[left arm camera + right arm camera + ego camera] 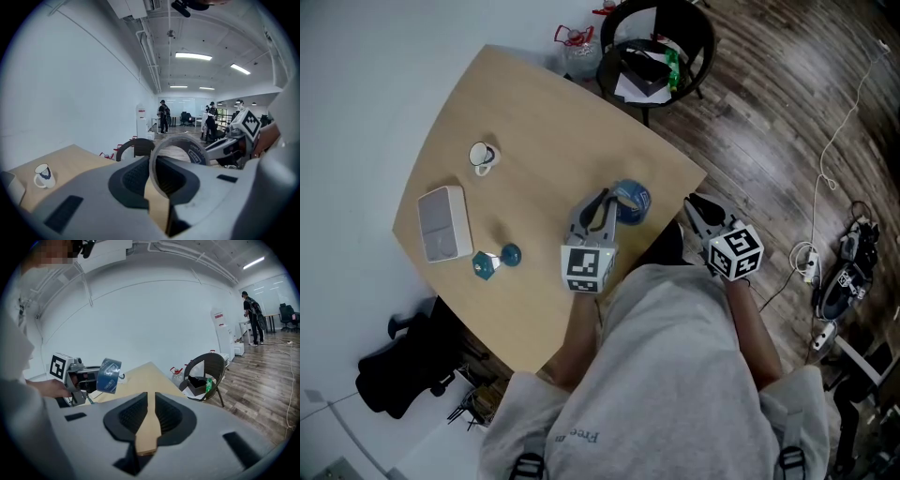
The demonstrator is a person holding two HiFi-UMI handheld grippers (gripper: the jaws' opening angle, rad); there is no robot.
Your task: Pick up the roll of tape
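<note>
Left tool [157,182] pinches the blue roll of tape [197,151], print unreadable, above the wooden desk [534,122]; right tool [149,417] slightly spread, empty.

The person wears a light grey short-sleeved T-shirt [675,375] with small dark lettering [578,436] and dark buckled straps [523,466]. The left hand-held gripper [605,199] and the right hand-held gripper [694,204] each have a grey moulded body, black ribbed pads [133,416] and a white cube [587,266] printed with black square markers.
</note>
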